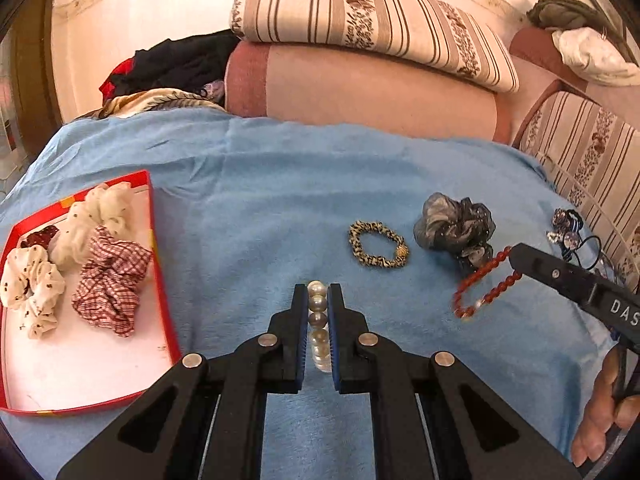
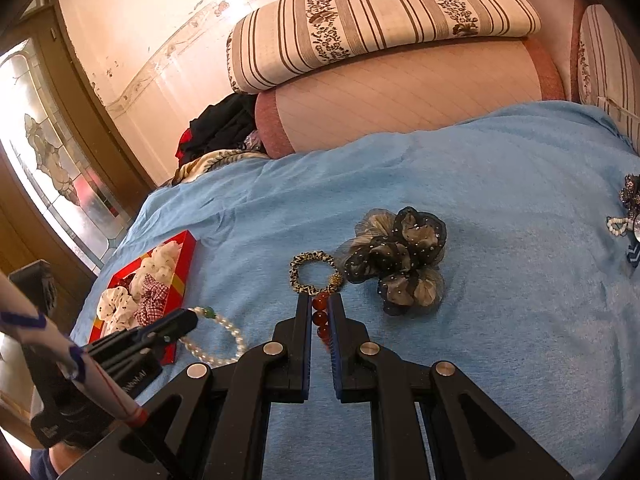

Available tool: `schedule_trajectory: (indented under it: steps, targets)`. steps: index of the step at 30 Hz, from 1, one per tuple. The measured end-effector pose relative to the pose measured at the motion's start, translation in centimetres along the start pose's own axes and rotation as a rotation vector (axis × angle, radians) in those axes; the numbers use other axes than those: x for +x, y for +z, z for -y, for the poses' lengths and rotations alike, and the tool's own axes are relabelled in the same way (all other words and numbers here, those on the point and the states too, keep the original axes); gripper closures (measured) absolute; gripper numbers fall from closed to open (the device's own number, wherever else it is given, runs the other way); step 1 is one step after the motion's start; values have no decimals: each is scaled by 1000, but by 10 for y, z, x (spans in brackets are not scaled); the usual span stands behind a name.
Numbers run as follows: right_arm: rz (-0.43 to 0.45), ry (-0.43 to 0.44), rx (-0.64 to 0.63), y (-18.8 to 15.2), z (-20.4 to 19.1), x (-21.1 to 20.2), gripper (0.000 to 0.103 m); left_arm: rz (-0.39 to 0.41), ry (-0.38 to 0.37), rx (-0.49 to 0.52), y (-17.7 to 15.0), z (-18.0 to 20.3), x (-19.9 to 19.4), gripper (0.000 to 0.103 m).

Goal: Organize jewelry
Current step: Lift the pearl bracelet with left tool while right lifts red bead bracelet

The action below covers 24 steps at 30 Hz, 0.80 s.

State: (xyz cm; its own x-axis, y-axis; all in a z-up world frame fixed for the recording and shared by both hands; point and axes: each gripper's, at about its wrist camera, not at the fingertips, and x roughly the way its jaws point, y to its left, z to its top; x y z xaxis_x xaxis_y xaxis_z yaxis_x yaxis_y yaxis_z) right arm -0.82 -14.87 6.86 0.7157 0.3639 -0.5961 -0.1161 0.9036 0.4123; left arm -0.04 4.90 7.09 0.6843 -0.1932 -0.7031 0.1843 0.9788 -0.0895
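Observation:
My left gripper [image 1: 318,290] is shut on a white pearl bracelet [image 1: 319,322], which hangs above the blue blanket [image 1: 260,184]. My right gripper [image 2: 320,300] is shut on a red bead bracelet [image 2: 321,318]; in the left wrist view that red bead bracelet [image 1: 484,286] dangles from the right gripper [image 1: 514,252]. In the right wrist view the pearl bracelet [image 2: 218,340] hangs from the left gripper [image 2: 188,318]. A leopard-print band [image 1: 378,244] lies on the blanket ahead. A red box [image 1: 160,280] at the left holds several scrunchies [image 1: 112,280].
A dark sheer scrunchie [image 1: 454,226] lies beside the leopard band. More hair ties and trinkets [image 1: 568,228] sit at the blanket's right edge. Striped cushions [image 1: 368,20] and a pink bolster [image 1: 380,92] line the back. A glazed door [image 2: 52,160] stands at the left.

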Motion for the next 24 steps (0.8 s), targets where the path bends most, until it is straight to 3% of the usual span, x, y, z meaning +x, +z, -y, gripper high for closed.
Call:
schedule_trajectory:
  steps: [24]
  targets:
    - [22, 38, -58, -4, -21, -7, 94, 45, 25, -57, -8, -16, -46, 94]
